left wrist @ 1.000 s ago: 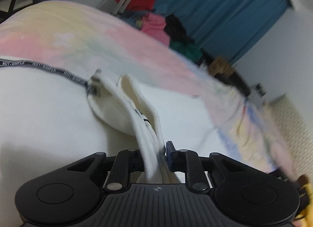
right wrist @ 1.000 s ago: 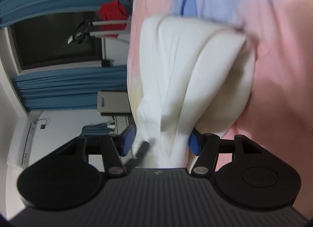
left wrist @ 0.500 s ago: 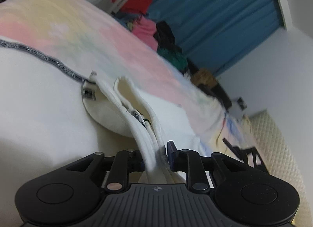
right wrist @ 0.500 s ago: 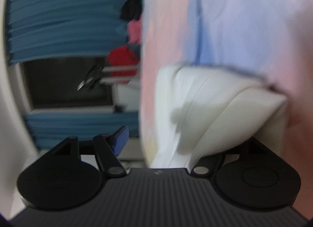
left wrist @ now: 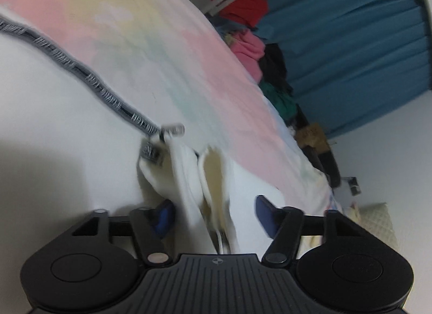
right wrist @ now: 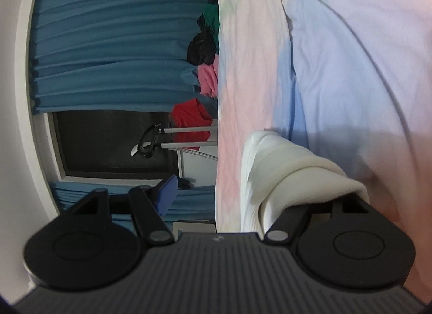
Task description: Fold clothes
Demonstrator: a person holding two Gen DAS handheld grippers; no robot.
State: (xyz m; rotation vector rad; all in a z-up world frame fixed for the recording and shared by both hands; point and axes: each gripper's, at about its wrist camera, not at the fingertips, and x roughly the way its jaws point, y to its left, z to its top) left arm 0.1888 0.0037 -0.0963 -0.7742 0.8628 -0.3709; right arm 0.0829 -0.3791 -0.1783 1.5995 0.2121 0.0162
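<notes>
Now, on the left wrist view, I see my left gripper (left wrist: 214, 212) spread wide, the white garment (left wrist: 54, 130) with its lettered grey trim (left wrist: 89, 79) loose between the fingers, lying on the pastel bed (left wrist: 167, 52). On the right wrist view, my right gripper (right wrist: 243, 195) is open too, cream ribbed cloth (right wrist: 291, 168) draped over one finger.

A home bedroom: bed under a pastel tie-dye sheet (left wrist: 167, 52), blue curtains (right wrist: 113, 43) over a dark window (right wrist: 113, 141), heaped clothes (left wrist: 248, 52) along the bed's far edge.
</notes>
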